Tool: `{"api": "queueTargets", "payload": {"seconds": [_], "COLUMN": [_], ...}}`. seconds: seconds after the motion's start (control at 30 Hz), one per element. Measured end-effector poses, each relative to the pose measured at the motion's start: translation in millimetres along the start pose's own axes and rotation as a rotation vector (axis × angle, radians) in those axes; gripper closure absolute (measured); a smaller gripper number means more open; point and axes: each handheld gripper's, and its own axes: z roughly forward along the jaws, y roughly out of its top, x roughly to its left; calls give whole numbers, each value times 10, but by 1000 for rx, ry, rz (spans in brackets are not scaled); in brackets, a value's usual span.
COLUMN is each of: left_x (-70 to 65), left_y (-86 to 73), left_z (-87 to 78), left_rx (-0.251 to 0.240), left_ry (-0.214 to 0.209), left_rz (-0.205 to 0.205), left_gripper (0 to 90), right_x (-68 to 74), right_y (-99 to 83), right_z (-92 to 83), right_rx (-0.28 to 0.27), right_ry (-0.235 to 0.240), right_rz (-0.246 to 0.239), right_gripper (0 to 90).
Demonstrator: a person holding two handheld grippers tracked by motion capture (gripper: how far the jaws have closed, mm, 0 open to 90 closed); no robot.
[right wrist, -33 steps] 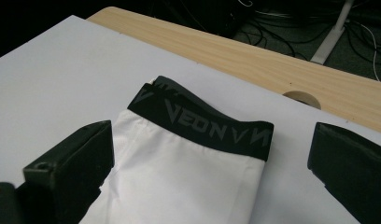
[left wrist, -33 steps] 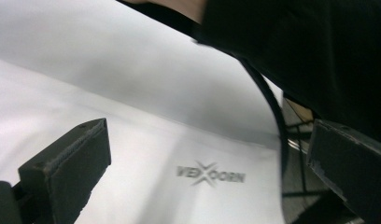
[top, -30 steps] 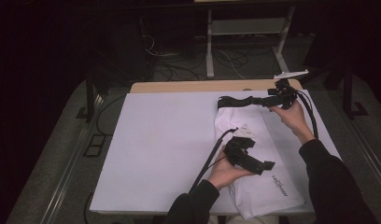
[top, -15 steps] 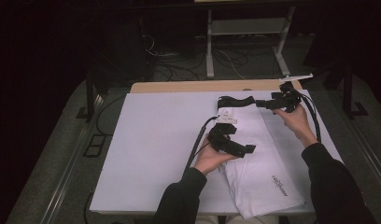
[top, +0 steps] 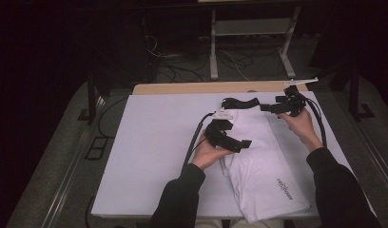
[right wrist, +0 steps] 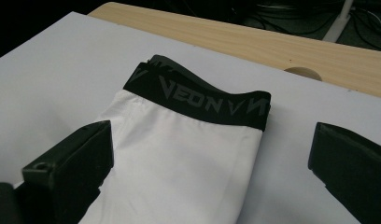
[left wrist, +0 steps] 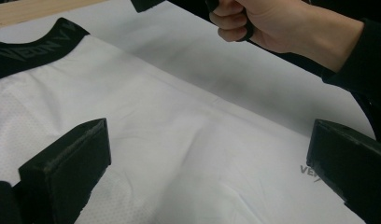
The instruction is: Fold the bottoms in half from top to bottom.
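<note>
A white garment (top: pixel 258 161) with a black waistband (top: pixel 239 102) lies lengthwise on the right half of the white sheet (top: pixel 154 152). My left gripper (top: pixel 240 142) hovers over the garment's left edge, open, jaws pointing right. In the left gripper view it (left wrist: pixel 212 158) spans plain white fabric (left wrist: pixel 170 130), and the person's other hand (left wrist: pixel 268 23) is beyond. My right gripper (top: pixel 267 108) is held just right of the waistband, open and empty. In the right gripper view it (right wrist: pixel 209 154) frames the lettered waistband (right wrist: pixel 198 98).
A strip of bare wooden tabletop (top: pixel 206 88) runs along the back, with a round hole (right wrist: pixel 303 72) in it. Metal stand legs (top: pixel 214 47) and cables lie on the floor behind. Each gripper trails a black cable (top: pixel 189 147) across the sheet.
My left gripper has moved left and away from the person, up along the garment toward the waistband. The right gripper has barely shifted.
</note>
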Motion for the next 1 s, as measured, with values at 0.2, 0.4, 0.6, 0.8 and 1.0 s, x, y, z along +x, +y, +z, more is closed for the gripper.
{"api": "queueTargets", "payload": {"seconds": [0.2, 0.4, 0.6, 0.8, 1.0], "left_x": [101, 213, 321, 417, 500], "left_y": [21, 39, 74, 73, 98], "left_z": [-41, -73, -101, -109, -101], "left_rx": [-10, -19, -25, -18, 5], "left_ry": [4, 7, 18, 27, 42], "left_rz": [-5, -8, -12, -21, -22], "left_gripper": [0, 0, 0, 0, 0], "right_x": [3, 1, 1, -21, -48], "right_y": [-6, -15, -21, -48, -84], "right_z": [2, 9, 6, -1, 1], "right_rx": [4, 13, 28, 24, 19], "right_ry": [-1, -3, -21, -16, -11], "right_rz": [-3, -6, -23, -13, -2], "right_gripper": [0, 0, 0, 0, 0]}}
